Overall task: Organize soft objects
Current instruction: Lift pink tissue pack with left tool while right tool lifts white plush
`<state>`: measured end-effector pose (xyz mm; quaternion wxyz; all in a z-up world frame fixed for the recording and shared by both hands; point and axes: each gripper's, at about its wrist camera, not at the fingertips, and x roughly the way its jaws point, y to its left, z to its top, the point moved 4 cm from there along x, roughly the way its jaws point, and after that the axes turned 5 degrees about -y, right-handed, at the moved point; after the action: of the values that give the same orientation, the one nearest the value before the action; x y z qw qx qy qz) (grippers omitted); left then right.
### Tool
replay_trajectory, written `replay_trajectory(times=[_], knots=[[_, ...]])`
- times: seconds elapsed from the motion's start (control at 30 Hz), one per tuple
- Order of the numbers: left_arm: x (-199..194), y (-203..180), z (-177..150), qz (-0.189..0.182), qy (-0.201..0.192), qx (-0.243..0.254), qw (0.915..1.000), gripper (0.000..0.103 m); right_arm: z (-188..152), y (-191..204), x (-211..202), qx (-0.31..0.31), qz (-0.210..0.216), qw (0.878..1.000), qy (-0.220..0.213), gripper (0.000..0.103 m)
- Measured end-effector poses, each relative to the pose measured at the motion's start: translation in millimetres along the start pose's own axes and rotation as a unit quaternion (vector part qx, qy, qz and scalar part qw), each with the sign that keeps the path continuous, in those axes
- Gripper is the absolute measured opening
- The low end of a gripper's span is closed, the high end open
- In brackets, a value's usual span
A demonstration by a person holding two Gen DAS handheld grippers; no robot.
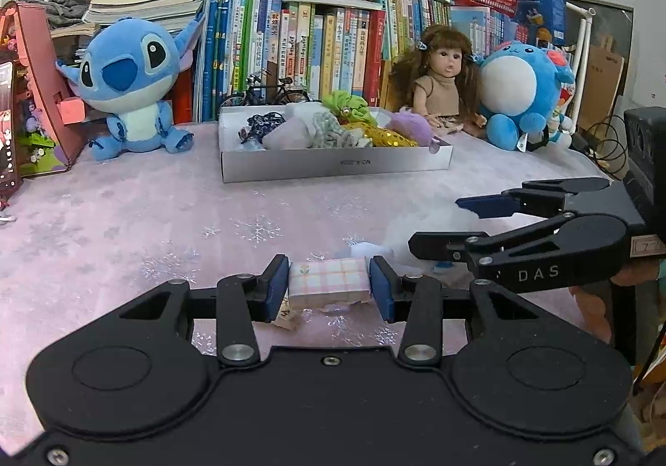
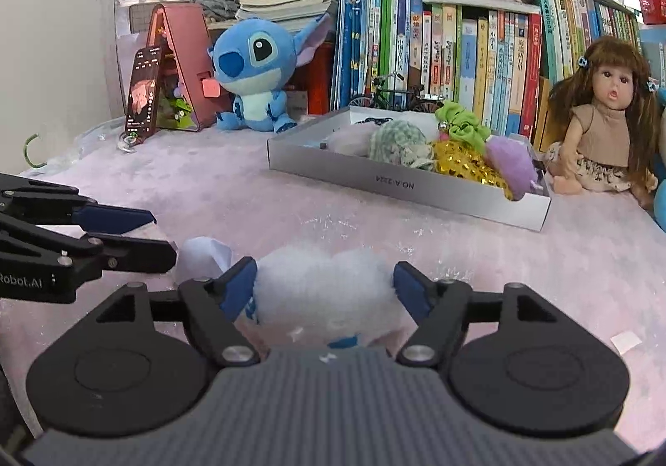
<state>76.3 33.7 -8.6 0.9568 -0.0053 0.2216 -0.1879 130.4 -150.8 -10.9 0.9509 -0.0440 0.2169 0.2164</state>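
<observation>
My left gripper (image 1: 329, 289) is shut on a small pink plaid packet (image 1: 329, 280) held low over the pink tablecloth. In the right wrist view the left gripper (image 2: 164, 237) reaches in from the left, with a pale bit of the packet (image 2: 206, 251) at its tips. A white fluffy piece (image 2: 324, 287) lies between the spread pads of my right gripper (image 2: 324, 282); they stand at its edges without squeezing it. The right gripper (image 1: 435, 223) also shows at the right of the left wrist view, jaws apart. Behind, a white shallow box (image 1: 333, 166) (image 2: 408, 191) holds several soft items.
A blue plush (image 1: 129, 87) sits left of the box; a doll (image 1: 441, 83) and a round blue plush (image 1: 520, 91) sit to its right. Rows of books (image 1: 316, 45) and a model bicycle (image 1: 270, 91) line the back. A phone (image 2: 143, 91) leans at the left.
</observation>
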Motion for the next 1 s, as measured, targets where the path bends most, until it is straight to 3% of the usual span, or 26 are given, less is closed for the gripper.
replay_trajectory(times=[0.1,0.2,0.53,0.63,0.7,1.0], knots=[[0.9,1.3,0.7,0.002,-0.001,-0.001,1.0000,0.041,-0.5,2.3,0.0,-0.006,0.000,1.000,0.001,0.081],[0.7,1.0,0.6,0.003,-0.002,-0.003,1.0000,0.041,-0.9,5.4,-1.4,-0.016,0.001,1.000,0.000,0.072],[1.3,1.5,0.6,0.004,-0.002,-0.004,1.0000,0.041,3.3,13.6,-8.5,-0.040,-0.002,0.999,-0.015,0.060],[1.7,1.6,0.3,0.004,-0.002,-0.004,1.0000,0.041,3.2,13.8,-7.3,-0.041,-0.004,0.999,-0.014,0.062],[1.4,1.8,0.3,0.005,-0.002,-0.005,1.0000,0.041,2.1,12.5,-5.6,-0.039,-0.009,0.999,-0.010,0.073],[3.3,7.0,0.3,0.014,-0.003,-0.010,0.9999,0.041,-1.9,8.6,3.4,-0.029,-0.015,0.999,0.013,0.083]])
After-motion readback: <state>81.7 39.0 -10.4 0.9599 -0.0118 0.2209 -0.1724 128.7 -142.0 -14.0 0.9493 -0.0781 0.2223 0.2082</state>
